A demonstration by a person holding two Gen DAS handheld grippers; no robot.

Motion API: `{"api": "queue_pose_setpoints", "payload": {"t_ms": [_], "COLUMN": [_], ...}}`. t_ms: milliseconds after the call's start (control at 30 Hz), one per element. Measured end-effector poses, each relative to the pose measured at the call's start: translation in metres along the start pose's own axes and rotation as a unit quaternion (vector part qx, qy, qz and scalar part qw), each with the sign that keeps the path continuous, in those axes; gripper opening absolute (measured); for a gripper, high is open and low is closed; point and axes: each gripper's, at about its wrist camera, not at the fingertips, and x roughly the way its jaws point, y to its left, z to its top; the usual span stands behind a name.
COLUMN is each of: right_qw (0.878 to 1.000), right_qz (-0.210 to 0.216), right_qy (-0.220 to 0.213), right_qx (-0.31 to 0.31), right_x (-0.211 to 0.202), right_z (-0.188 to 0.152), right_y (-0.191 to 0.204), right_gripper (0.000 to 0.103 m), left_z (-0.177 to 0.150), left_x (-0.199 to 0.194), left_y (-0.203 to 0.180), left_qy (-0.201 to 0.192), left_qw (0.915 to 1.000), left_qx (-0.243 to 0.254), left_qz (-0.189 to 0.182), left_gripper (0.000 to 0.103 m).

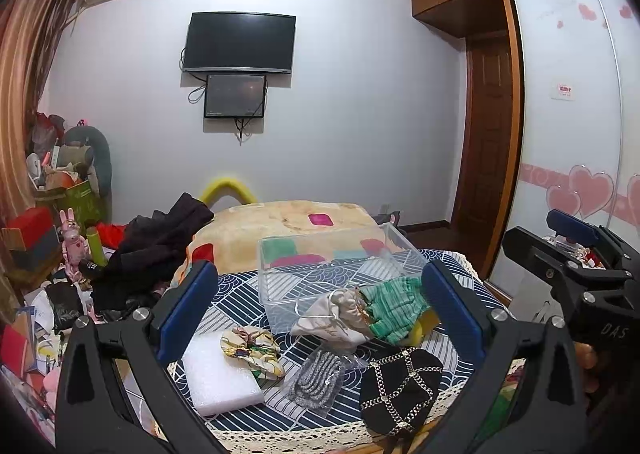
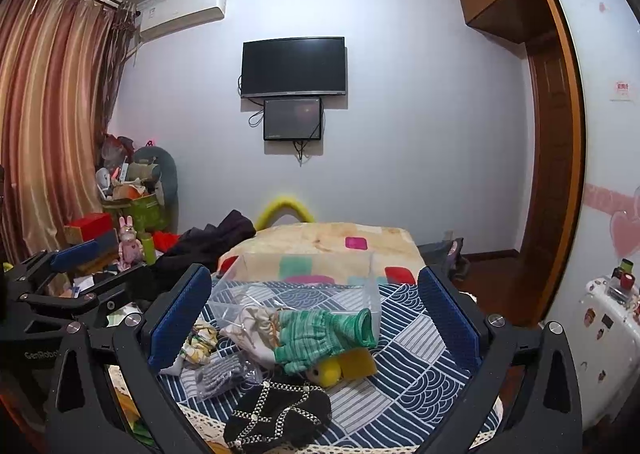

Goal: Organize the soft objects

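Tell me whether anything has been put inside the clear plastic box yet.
No: the clear plastic box holds nothing, and the green knit item and beige pouch lie outside it.

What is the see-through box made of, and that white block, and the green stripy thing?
Clear rectangular box: probably hard plastic, glossy; the quilt shows through. White flat block: looks like foam, with a matte, grainy surface. Green striped item: knitted fabric, ribbed and floppy.
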Motion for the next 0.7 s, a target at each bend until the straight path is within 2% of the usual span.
{"api": "queue_pose_setpoints", "payload": {"t_ms": [700], "right_qw": [1.000], "right_qz": [0.002], "right_qy": [-0.003], "right_qx": [-0.001], "right_x": [-0.0032], "right_z": [0.0018], "right_y": [0.0020], "right_gripper": [0.103], "left_z": [-0.0003], "left_x": [0.0000], "left_y": [0.0005], "left_qy": [-0.001], "left_qw": [1.0000], "left_qx": [0.000], "left_qz": [0.000], "left_gripper": [0.103]}}
